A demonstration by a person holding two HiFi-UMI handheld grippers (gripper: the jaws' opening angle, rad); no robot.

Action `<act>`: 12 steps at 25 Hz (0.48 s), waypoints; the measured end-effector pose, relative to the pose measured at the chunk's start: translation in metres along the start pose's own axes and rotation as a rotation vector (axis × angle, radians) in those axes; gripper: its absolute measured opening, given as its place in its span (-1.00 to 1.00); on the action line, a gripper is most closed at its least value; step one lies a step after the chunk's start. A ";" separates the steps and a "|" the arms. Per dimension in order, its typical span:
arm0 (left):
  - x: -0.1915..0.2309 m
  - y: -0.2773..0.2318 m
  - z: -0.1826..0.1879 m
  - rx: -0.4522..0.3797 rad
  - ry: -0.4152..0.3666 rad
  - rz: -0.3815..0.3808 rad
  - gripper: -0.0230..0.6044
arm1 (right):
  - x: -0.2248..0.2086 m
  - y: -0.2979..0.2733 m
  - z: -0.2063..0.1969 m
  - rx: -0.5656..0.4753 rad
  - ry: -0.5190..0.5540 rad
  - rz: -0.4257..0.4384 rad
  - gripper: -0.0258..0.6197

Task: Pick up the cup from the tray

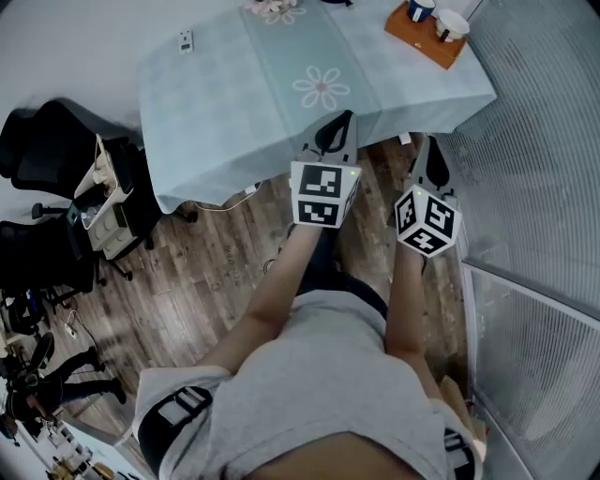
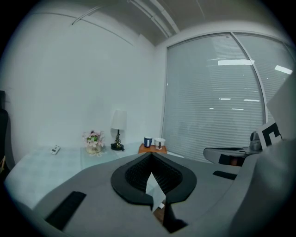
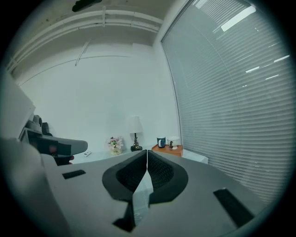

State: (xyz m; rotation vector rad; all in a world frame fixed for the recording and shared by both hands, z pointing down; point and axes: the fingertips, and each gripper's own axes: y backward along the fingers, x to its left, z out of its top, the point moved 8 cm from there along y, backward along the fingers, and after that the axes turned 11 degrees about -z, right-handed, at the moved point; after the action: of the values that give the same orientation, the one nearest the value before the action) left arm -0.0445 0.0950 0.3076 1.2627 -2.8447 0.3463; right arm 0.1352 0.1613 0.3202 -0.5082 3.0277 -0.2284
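- Orange tray sat at the far right corner of the tabletop, close to the window blinds. It carried a blue cup and a white cup, side by side and upright. Which of the two the task meant could not be told.
- At centre, the left gripper had its jaws together with nothing between them. It was held over the wooden floor at the tabletop's near edge, well apart from the tray.
- Beside it, the right gripper had its jaws likewise together and empty. It was on the side nearer the tray, so it was probably the better placed of the two for the pick.
- Both grippers pointed nearly level across the tabletop. This explains why each gripper view showed the tray just above the jaw tips, as in the right gripper view.
- Stage, as judged, was the approach, with no cup touched. The closed jaws would have had to part before taking a cup.
- A lamp and flowers stood left of the tray, seemingly outside a straight reach to it.
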 end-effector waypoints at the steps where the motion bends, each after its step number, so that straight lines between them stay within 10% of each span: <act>1: 0.008 -0.012 0.003 0.001 0.002 -0.005 -0.91 | 0.001 -0.013 0.001 0.003 0.000 -0.008 -0.89; 12: 0.092 -0.143 0.047 0.001 0.004 -0.073 -0.91 | 0.010 -0.159 0.030 0.014 -0.008 -0.103 -0.89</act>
State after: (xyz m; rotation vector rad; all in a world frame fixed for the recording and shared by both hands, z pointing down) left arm 0.0021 -0.0743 0.2986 1.3607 -2.7866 0.3475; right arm 0.1792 0.0053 0.3154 -0.6631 2.9934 -0.2516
